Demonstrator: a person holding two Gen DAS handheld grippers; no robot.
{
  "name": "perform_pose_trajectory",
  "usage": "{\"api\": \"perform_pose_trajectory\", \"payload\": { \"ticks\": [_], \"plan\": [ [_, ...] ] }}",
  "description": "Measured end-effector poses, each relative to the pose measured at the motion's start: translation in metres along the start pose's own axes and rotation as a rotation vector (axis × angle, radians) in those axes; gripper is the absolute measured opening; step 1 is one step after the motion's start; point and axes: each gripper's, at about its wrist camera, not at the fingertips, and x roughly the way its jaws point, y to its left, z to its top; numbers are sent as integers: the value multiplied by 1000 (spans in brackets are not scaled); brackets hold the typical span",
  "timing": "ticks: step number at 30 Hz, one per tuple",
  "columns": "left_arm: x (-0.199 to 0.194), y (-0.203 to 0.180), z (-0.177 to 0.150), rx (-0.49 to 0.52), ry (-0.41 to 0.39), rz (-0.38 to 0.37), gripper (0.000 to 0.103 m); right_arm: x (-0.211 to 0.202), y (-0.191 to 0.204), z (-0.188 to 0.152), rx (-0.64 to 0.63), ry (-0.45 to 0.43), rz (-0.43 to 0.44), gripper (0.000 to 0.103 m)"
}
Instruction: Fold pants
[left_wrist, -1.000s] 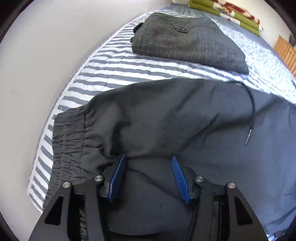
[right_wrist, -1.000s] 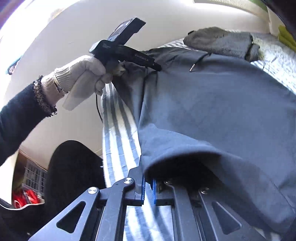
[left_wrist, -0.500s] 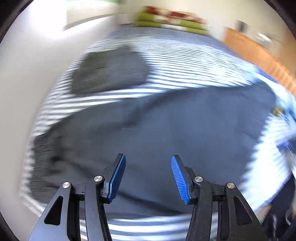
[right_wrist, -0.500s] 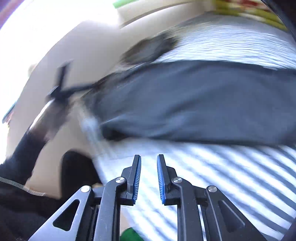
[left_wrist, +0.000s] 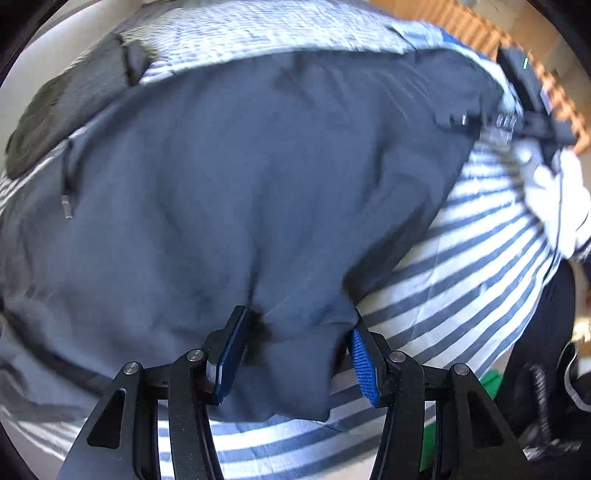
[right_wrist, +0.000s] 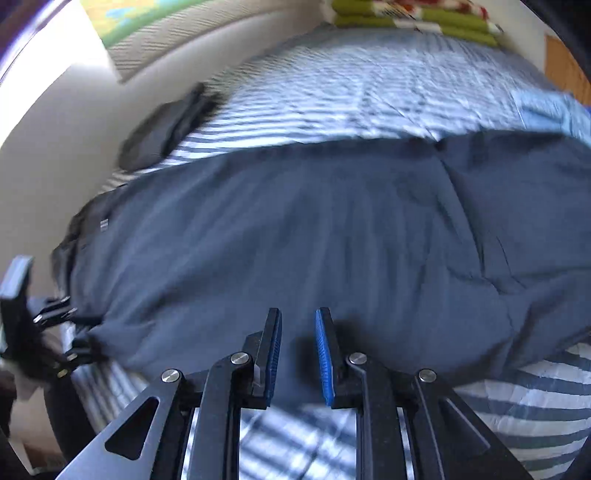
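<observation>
Dark navy pants (left_wrist: 258, 177) lie spread across the striped bed, also filling the middle of the right wrist view (right_wrist: 314, 229). My left gripper (left_wrist: 297, 317) points down at their near edge. Its jaws stand apart, and a bunched fold of the cloth lies between the blue pads (left_wrist: 362, 365) without being squeezed. My right gripper (right_wrist: 298, 314) hovers over the pants' near edge. Its jaws are opening, a narrow gap shows, and nothing is between them. A drawstring tip (left_wrist: 65, 203) lies at the left end.
A folded grey pair of pants (left_wrist: 66, 107) sits farther back on the striped sheet (left_wrist: 461, 266). Green and red blankets (right_wrist: 417, 18) are stacked at the head of the bed. A gloved hand (left_wrist: 554, 192) holds the right gripper beside a wooden slatted piece (left_wrist: 480, 29).
My right gripper has let go of the pants edge it was shut on and moved right along the near side. My left gripper swung from the waistband to the near edge, jaws unchanged.
</observation>
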Motion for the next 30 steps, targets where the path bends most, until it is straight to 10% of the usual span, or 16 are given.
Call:
{"api": "perform_pose_trajectory", "payload": {
  "ticks": [4,8,15,30],
  "plan": [
    [-29,-11,11,35,-65,40,57,-42,-42,-16,128,-94,130,20],
    [-40,-35,33,70,-113,23,58,-105,-106,-50,282,-257,74,46],
    [-18,-91,85,142,-114,-5,60,-160,-211,-70,497,-378,-15,49],
    [37,-141,126,191,-1,12,60,-108,-232,58,151,-263,-205,37]
  ]
}}
